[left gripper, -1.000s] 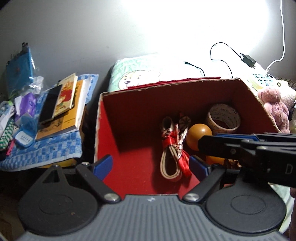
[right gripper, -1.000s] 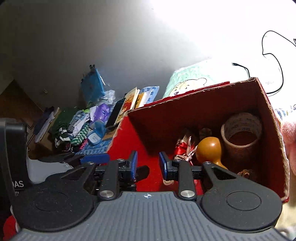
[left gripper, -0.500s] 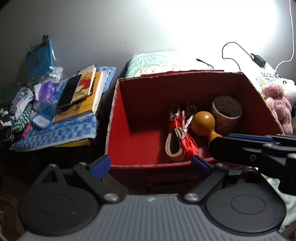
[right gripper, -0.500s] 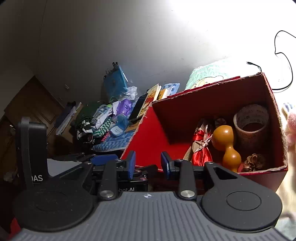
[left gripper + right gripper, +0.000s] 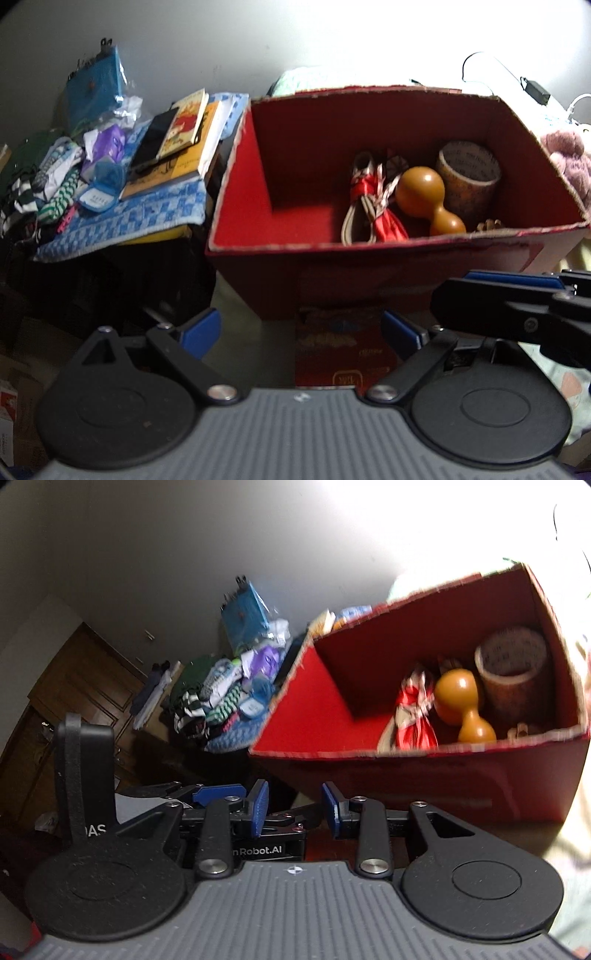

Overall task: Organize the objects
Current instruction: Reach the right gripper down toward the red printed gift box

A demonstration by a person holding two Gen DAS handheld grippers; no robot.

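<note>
You're working in a dim room lit from one strong source at the upper right, which blows the wall (image 5: 406,33) out to pure white in both views and leaves the left side and the floor in deep shadow. Inside the red box (image 5: 303,236) the left wall casts a hard dark wedge across the bottom. Your right wrist view is smeared with motion blur, worst along the box's rim, the left view is softly blurred, and both bend and darken toward the corners.

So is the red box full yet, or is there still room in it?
Still room. The red box holds a tape roll, gourd and cord bundle at one end; its other half is bare.
</note>
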